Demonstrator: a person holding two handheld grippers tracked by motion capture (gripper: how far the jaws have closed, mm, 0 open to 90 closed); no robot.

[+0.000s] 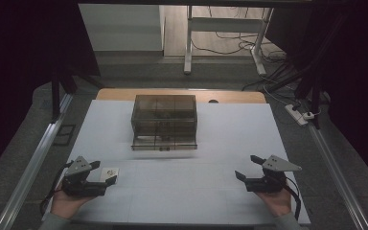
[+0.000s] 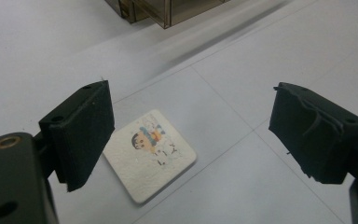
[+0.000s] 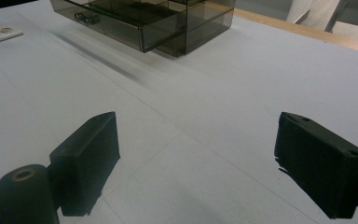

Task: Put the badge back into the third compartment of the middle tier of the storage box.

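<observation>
The left gripper (image 1: 104, 173) has its jaws wide apart over a small square cartoon coaster (image 2: 150, 155). The right gripper (image 1: 247, 167) is wide too, holding nothing, near the smoky plastic drawer box (image 1: 164, 120).

White table (image 1: 230, 191), coaster (image 1: 109, 172), drawer box (image 1: 164, 120)

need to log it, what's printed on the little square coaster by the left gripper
A colourful cartoon child figure on a white coaster, clearest in the left gripper view.
</observation>
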